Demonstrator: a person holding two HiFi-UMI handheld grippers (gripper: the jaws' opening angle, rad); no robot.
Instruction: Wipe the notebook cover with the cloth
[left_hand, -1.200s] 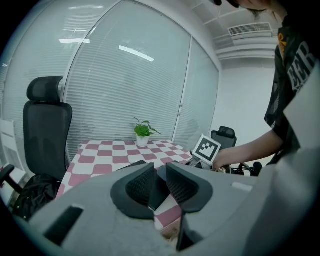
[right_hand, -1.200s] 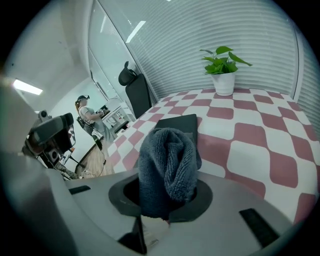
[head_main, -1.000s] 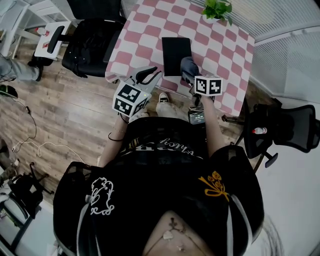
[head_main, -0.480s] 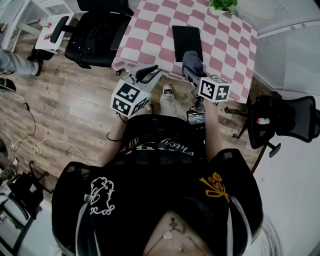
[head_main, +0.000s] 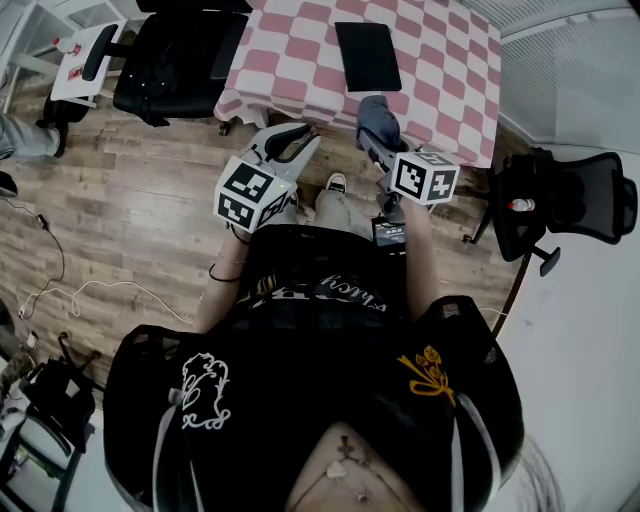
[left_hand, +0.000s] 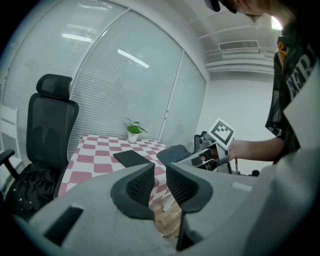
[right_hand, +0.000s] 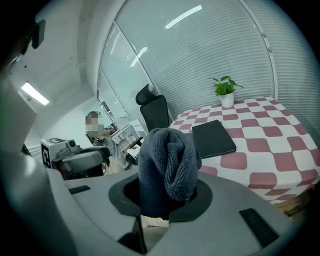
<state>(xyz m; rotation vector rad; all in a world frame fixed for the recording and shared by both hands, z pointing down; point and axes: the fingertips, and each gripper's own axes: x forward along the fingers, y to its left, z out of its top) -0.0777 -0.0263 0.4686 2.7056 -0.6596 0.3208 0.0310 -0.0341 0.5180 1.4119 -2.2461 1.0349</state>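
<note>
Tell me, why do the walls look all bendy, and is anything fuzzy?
Right gripper view: the wide lens bends the blinds and blackens the corners; the cloth and notebook look sharp. Left gripper view: same bending, and light streaks glare on the window. Head view: even light, no glare.

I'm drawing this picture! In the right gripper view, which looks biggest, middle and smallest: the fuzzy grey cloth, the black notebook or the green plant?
Biggest: fuzzy dark grey cloth, though it is much the nearest.
Middle: flat black notebook.
Smallest: small green potted plant.
</note>
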